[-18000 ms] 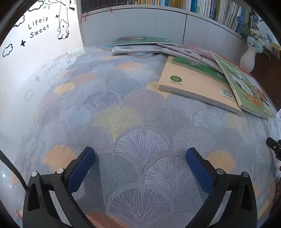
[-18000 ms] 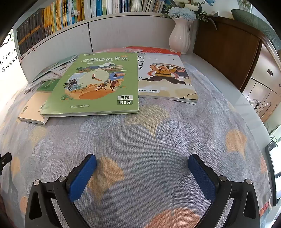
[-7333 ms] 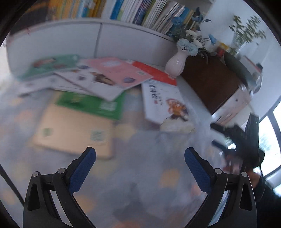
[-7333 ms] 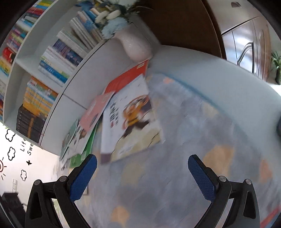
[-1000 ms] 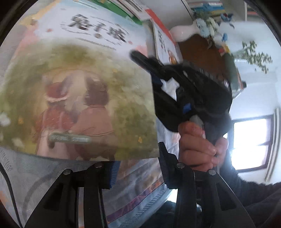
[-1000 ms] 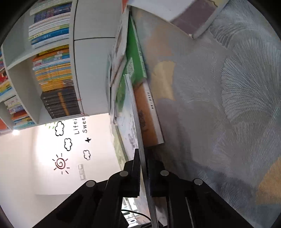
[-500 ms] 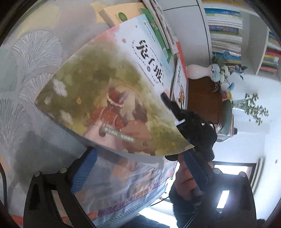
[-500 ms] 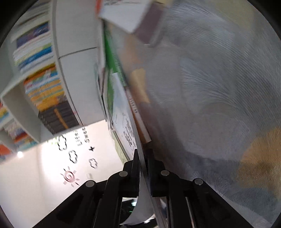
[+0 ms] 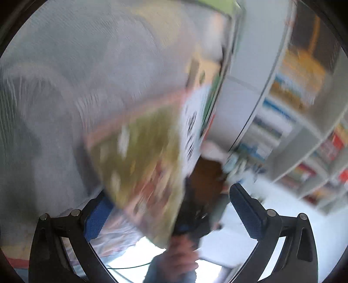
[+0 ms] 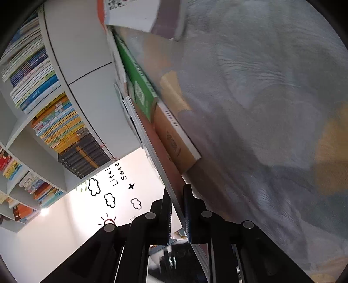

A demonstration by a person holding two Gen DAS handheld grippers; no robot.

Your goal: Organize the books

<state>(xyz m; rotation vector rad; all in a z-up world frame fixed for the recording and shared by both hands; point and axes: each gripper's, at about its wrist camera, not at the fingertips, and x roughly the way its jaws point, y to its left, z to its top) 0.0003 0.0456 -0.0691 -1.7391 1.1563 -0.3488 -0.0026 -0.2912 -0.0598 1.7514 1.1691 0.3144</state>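
Note:
A thin picture book point(image 9: 148, 165) with a green-and-pink cover hangs on edge above the patterned tablecloth point(image 9: 76, 87), blurred in the left wrist view. My left gripper point(image 9: 171, 214) is open wide; the book's lower corner shows in front of it, untouched by the blue pads point(image 9: 245, 209). Seen from the right wrist, that book point(image 10: 152, 150) is a narrow edge running up from my right gripper point(image 10: 177, 206). Its jaws are opening slightly and still pinch the book's edge. A person's hand point(image 9: 178, 250) holds the right gripper below the book.
A tan book point(image 10: 174, 139), a green one point(image 10: 139, 87) and a white-and-orange one point(image 10: 134, 15) lie along the white shelf unit's base point(image 10: 93, 104). Full bookshelves point(image 10: 54, 122) rise behind. The fan-patterned cloth point(image 10: 261, 108) spreads to the right.
My left gripper opened wide, let go of the picture book and rolled sharply, so its view is tilted and blurred. The right gripper rolled a little and kept the book.

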